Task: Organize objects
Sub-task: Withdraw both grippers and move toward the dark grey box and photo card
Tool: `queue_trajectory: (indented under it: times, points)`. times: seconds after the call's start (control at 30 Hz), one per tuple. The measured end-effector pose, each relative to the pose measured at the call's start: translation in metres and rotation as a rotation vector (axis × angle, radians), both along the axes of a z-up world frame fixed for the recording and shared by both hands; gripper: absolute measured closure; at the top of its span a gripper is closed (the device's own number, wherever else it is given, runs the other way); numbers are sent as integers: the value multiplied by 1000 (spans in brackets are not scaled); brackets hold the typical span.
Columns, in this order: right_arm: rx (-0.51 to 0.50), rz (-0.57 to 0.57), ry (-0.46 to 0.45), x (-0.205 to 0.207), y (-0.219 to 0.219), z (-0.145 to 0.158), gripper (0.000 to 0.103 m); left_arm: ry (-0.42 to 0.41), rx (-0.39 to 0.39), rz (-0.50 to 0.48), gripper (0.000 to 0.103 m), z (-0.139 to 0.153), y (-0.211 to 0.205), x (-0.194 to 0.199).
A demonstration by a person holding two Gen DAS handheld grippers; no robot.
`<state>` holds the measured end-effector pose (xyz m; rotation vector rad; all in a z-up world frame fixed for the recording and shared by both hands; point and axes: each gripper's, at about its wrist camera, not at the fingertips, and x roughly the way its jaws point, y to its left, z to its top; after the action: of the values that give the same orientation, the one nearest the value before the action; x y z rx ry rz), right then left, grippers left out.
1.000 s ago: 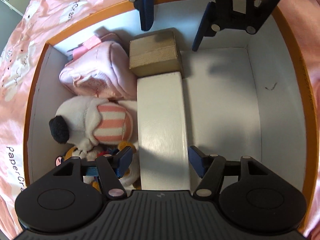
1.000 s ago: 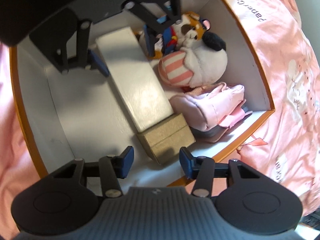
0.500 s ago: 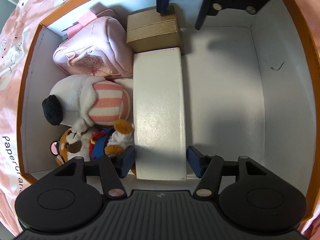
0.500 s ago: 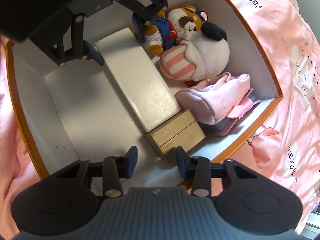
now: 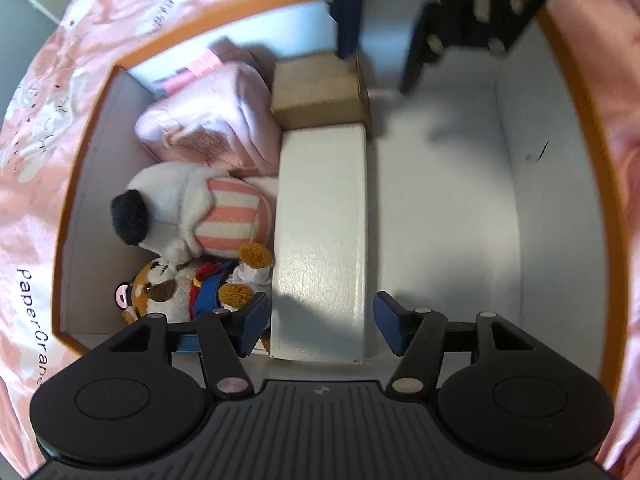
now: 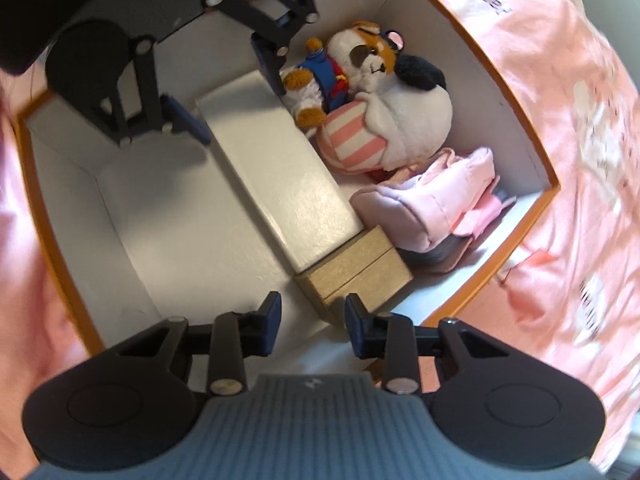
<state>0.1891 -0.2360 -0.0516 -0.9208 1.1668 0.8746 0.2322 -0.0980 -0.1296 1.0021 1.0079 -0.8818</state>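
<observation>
An orange-rimmed storage box point(image 5: 560, 208) point(image 6: 80, 208) holds a long white box point(image 5: 322, 236) point(image 6: 276, 184), a small tan box point(image 5: 320, 94) point(image 6: 356, 280), a pink pouch point(image 5: 212, 120) point(image 6: 432, 208), a white plush with a striped part point(image 5: 192, 212) point(image 6: 392, 124) and a brown dog plush point(image 5: 188, 288) point(image 6: 340, 64). My left gripper point(image 5: 320, 322) is open, its fingers on either side of the white box's near end. My right gripper point(image 6: 312, 328) is open just above the tan box's near end, holding nothing.
The storage box lies on a pink printed bedsheet point(image 5: 36, 168) point(image 6: 580, 152). The right half of the box floor point(image 5: 444, 208) is bare white card. Each gripper shows at the far end of the other's view.
Both views have shifted a little and blurred; the right gripper has moved slightly over the tan box. Both grippers stay open. The objects in the box have not moved.
</observation>
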Motion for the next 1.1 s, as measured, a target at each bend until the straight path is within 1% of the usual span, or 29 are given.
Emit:
queue_trajectory:
  times: [0.1,0.2,0.23,0.27,0.33,0.4,0.43,0.5,0.53,0.57,0.6,0.7,0.83,0.9,0.97,1.03,1.1]
  points:
    - [38,-46,39,-2,2,8,67,-37,-74,21,32,22,9,-5]
    - [96,-78,22,-7,8,23,67,-72,-150,72,32,49,22,-10]
    - [119,-108,5,-8,10,28,67,-90,-176,100,32,57,8,-28]
    - [145,-141,-6,-8,12,34,67,-112,-196,136,32,48,1,-64]
    - [204,-211,-20,-10,19,45,67,-147,-230,206,32,61,6,-97]
    - [281,-254,-36,-15,26,56,67,-164,-256,285,32,73,28,-91]
    - [323,-264,-43,-18,31,62,67,-164,-267,331,32,86,36,-88]
    - [394,-290,-73,-25,42,73,67,-159,-301,429,33,100,54,-85]
    - [424,-296,-91,-29,49,78,67,-151,-317,487,33,118,69,-81]
    - [452,-307,-110,-32,56,83,67,-146,-335,550,33,125,88,-81]
    - [477,-316,-123,-35,64,86,67,-146,-351,600,34,140,104,-90]
    - [539,-376,-112,-37,89,88,67,-152,-394,774,34,152,144,-95]
    - [585,-450,-86,-31,123,77,67,-179,-463,986,34,150,185,-104]
    - [586,-476,-46,-24,139,69,67,-197,-468,1068,34,141,202,-103]
    - [558,-467,-18,-15,155,55,67,-205,-449,1114,34,133,215,-98]
    - [507,-445,-17,-6,172,43,67,-187,-423,1127,34,121,224,-90]
    - [452,-426,-25,6,186,30,64,-177,-407,1138,34,109,233,-79]
